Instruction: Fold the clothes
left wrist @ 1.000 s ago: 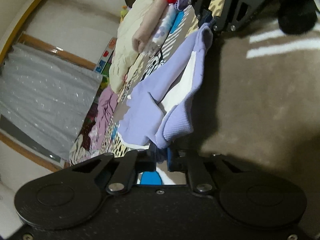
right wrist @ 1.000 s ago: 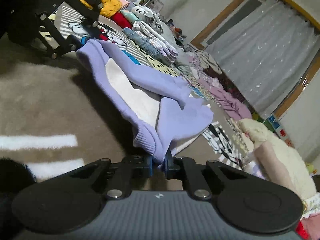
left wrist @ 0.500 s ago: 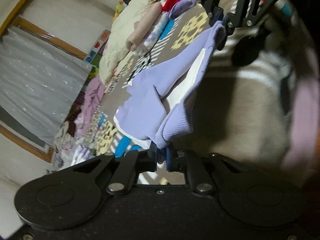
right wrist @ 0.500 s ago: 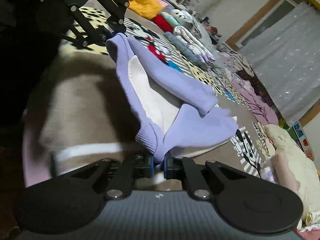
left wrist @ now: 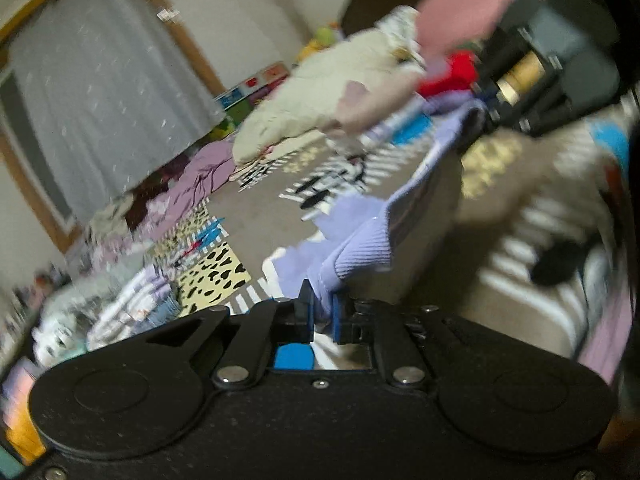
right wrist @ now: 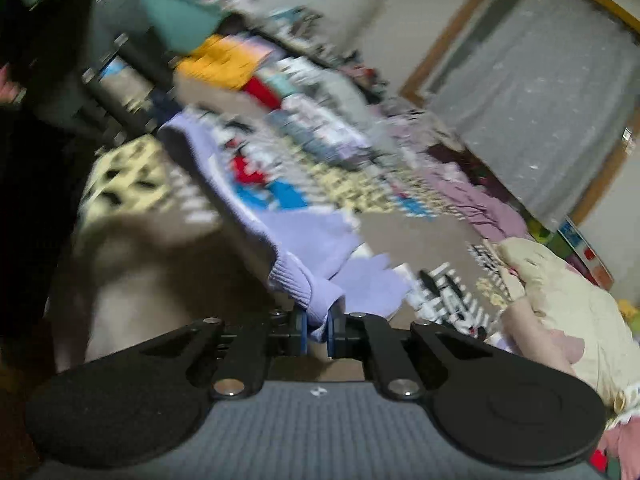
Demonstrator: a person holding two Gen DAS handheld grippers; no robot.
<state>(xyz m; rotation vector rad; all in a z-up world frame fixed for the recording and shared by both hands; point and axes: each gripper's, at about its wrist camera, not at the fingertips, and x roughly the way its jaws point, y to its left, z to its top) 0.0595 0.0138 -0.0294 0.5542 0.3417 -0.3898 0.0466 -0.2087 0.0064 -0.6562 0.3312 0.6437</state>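
Two grippers: left gripper (left wrist: 320, 316), right gripper (right wrist: 316, 330). One purple top (left wrist: 360, 248), pinched at two spots. One grey curtain (left wrist: 100, 92). One big cream blanket heap (left wrist: 320, 92). One red cloth (left wrist: 452, 76). One yellow cloth (right wrist: 224, 62). One teal cloth (right wrist: 180, 24). One pink sleeve (left wrist: 472, 4). One patterned mat (left wrist: 212, 268) on floor. Folded clothes stacks at far side too blurry to count.
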